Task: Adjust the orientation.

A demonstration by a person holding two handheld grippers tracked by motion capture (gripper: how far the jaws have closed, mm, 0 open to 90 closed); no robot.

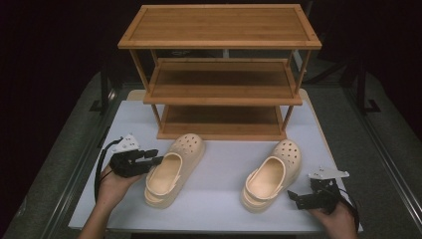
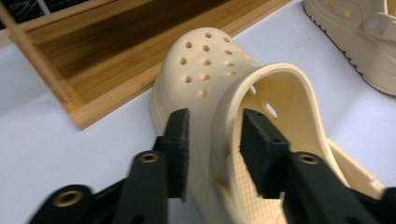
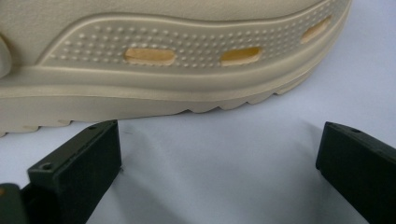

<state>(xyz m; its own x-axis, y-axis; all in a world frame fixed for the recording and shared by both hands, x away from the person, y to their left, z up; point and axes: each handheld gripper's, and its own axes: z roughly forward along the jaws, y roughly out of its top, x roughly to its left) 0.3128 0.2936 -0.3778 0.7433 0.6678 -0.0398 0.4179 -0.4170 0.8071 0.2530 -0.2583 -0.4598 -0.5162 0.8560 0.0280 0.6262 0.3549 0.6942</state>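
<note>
Straddling the side wall of the left clog (image 1: 174, 167), the left gripper (image 1: 158, 158) had one pad outside the shoe and the other inside its opening; in the left gripper view (image 2: 212, 140) a sliver of space showed between the outer pad and the wall, so the jaws stood part-open around the rim rather than pressing on it. That clog lay on the white worktop (image 1: 219, 209) at the left, its perforated toe pointing toward the bottom shelf of the wooden rack (image 1: 219, 74). The right clog (image 1: 272, 174) lay well apart from it at the right, toe also toward the rack. The right gripper (image 1: 292, 195) sat low on the worktop just beside the outer side of the right clog, its jaws spread wide with nothing between them; the right gripper view (image 3: 219, 154) showed the clog's ribbed sole edge (image 3: 187, 102) just ahead of the pads, not touching.
</note>
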